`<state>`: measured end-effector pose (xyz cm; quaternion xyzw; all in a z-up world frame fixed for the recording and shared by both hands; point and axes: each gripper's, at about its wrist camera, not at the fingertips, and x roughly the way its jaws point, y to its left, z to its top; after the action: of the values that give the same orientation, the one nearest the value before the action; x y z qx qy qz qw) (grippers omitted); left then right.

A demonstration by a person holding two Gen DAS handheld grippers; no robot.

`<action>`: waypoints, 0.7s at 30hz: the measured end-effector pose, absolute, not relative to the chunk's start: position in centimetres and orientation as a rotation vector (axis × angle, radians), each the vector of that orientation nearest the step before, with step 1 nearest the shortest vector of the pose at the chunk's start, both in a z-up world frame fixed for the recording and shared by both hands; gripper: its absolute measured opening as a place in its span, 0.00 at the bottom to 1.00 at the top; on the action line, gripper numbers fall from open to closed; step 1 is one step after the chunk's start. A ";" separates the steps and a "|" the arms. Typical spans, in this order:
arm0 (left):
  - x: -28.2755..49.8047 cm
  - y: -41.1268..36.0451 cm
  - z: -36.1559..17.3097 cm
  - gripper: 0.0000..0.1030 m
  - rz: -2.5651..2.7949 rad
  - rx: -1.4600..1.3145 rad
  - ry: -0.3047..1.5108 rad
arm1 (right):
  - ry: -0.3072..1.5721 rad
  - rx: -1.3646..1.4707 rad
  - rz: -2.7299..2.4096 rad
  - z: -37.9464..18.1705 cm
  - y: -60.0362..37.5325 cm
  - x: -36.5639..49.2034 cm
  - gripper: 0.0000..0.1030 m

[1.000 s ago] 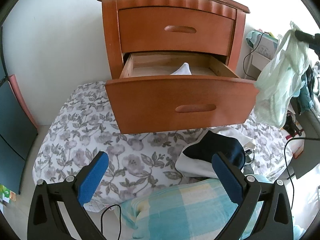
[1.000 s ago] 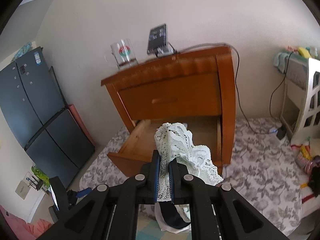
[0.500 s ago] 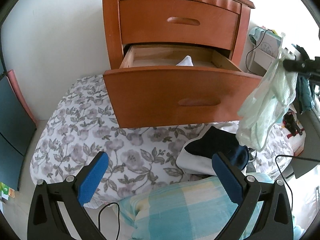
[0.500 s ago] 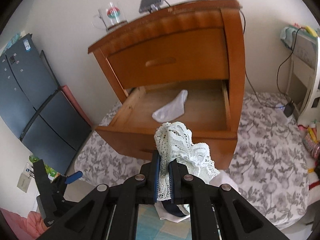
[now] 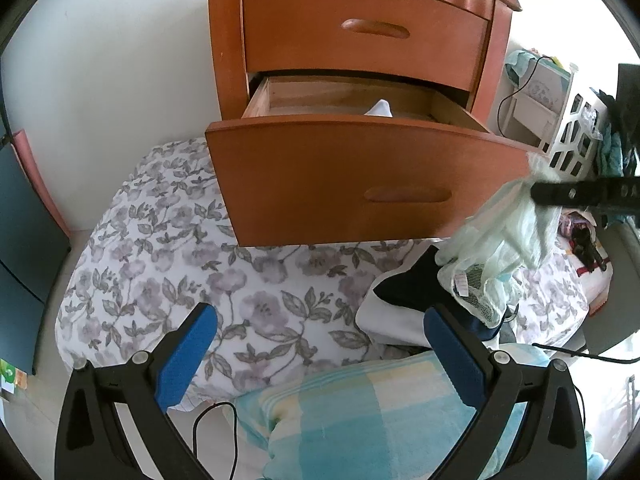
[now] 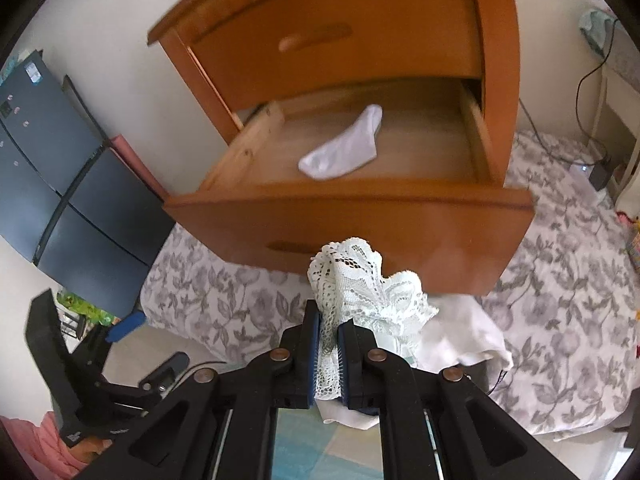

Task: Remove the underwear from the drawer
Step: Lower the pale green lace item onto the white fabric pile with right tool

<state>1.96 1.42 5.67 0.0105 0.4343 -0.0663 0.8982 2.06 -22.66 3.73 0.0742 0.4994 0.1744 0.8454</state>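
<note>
The pale green lace underwear [image 6: 360,292] hangs from my right gripper [image 6: 329,344], which is shut on it just in front of the open lower drawer [image 6: 352,216]. One white sock [image 6: 344,150] lies on the drawer floor. In the left wrist view the same underwear [image 5: 504,248] dangles at the right from the right gripper [image 5: 538,196], low over a dark and white garment pile [image 5: 404,296] on the bed. My left gripper [image 5: 320,340] stands open above the floral bedspread [image 5: 180,248], holding nothing.
The wooden nightstand [image 5: 360,12] has its upper drawer closed. A blue checked pillow [image 5: 380,412] lies near my left gripper. Dark blue cabinets [image 6: 60,160] stand at the left, and a white basket [image 5: 572,140] with cables at the right.
My right gripper has sunk with the underwear, from above the drawer to low in front of it, over the garments on the bed. The left gripper has stayed open and nearly still.
</note>
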 end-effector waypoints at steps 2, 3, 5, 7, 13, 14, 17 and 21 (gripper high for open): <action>2.1 1.5 5.5 1.00 -0.135 0.019 0.904 | 1.079 0.155 0.357 2.6 -22.6 2.3 0.10; 2.1 1.5 5.5 1.00 -0.134 0.019 0.906 | 1.088 0.158 0.354 2.3 -22.6 2.4 0.10; 2.2 1.5 5.4 1.00 -0.133 0.018 0.909 | 1.108 0.165 0.347 1.4 -22.7 2.5 0.10; 2.3 1.6 5.3 1.00 -0.133 0.018 0.913 | 1.127 0.171 0.342 0.5 -22.8 2.7 0.10; 2.5 1.6 5.1 1.00 -0.131 0.016 0.920 | 1.182 0.166 0.306 -1.9 -23.0 3.1 0.10; 2.5 1.7 5.1 1.00 -0.131 0.016 0.920 | 1.195 0.168 0.298 -2.5 -23.1 3.2 0.10; 2.5 1.7 5.0 1.00 -0.128 0.015 0.921 | 1.228 0.172 0.280 -3.7 -23.4 3.3 0.10; 2.6 1.8 4.9 1.00 -0.124 0.012 0.922 | 1.266 0.169 0.263 -5.1 -23.5 3.4 0.11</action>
<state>2.58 1.84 4.88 0.0059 0.4446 -0.0596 0.8937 3.36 -23.47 -5.10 0.0788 0.5890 0.1223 0.7949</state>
